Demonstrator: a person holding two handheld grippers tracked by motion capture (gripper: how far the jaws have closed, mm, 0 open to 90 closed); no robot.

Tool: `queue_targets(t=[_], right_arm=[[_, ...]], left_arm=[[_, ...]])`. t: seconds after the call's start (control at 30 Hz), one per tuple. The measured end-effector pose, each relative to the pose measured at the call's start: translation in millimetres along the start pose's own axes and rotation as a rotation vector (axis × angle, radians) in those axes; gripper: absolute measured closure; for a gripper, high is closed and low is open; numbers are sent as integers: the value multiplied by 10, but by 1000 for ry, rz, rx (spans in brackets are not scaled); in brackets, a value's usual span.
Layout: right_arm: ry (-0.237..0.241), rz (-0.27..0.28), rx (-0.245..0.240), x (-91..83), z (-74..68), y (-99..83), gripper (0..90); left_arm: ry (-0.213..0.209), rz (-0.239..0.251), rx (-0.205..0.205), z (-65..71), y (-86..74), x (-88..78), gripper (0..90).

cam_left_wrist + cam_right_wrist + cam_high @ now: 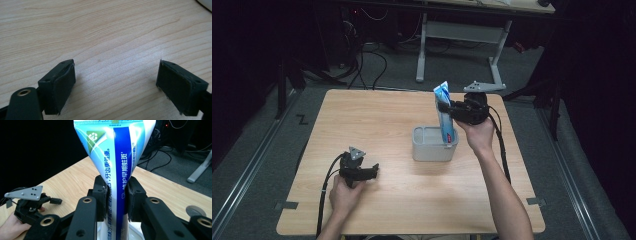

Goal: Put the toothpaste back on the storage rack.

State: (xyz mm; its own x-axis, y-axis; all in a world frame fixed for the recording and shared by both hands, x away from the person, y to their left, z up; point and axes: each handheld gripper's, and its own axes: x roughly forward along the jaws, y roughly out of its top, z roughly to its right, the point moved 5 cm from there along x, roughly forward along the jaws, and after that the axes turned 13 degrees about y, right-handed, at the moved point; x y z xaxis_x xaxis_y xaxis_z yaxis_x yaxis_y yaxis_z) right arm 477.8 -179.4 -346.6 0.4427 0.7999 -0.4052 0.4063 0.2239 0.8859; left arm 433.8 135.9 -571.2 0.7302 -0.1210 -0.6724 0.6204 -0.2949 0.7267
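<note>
Left gripper [373, 171] rests near-left on table [377, 120], jaws wide, empty. Right gripper [117, 195] clamps toothpaste tube [117, 157] upright in grey bin [422, 147]; likely placing, release next.

toothpaste tube [117, 170] | Chinese print "牙齿更坚固" | green-white emblem | other lettering unreadable

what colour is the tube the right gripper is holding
The toothpaste tube is white and light blue with a dark blue stripe, clearest in the right gripper view.

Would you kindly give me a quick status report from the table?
Right gripper shut on toothpaste tube, upright, lower end inside grey bin. Left gripper open, low over table. Nothing in the way.
</note>
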Motion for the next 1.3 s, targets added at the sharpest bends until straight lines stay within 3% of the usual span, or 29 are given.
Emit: queue_targets(t=[0.27, 0.53, 0.7, 0.97, 1.3], right_arm=[[-18, -24, -16, 205, 39, 58, 728], [-29, -35, -19, 302, 78, 27, 727], [-38, -79, -37, 410, 74, -63, 728], [-23, -98, -22, 511, 105, -179, 728], [-33, -116, -11, 526, 130, -302, 728]], left_arm=[[-3, 0, 2, 2, -1, -2, 161], [-3, 0, 4, 2, -1, -3, 161], [-3, 0, 5, 3, -2, -4, 162], [-1, 3, 4, 4, -2, -3, 162], [0, 3, 4, 5, -3, -5, 164]])
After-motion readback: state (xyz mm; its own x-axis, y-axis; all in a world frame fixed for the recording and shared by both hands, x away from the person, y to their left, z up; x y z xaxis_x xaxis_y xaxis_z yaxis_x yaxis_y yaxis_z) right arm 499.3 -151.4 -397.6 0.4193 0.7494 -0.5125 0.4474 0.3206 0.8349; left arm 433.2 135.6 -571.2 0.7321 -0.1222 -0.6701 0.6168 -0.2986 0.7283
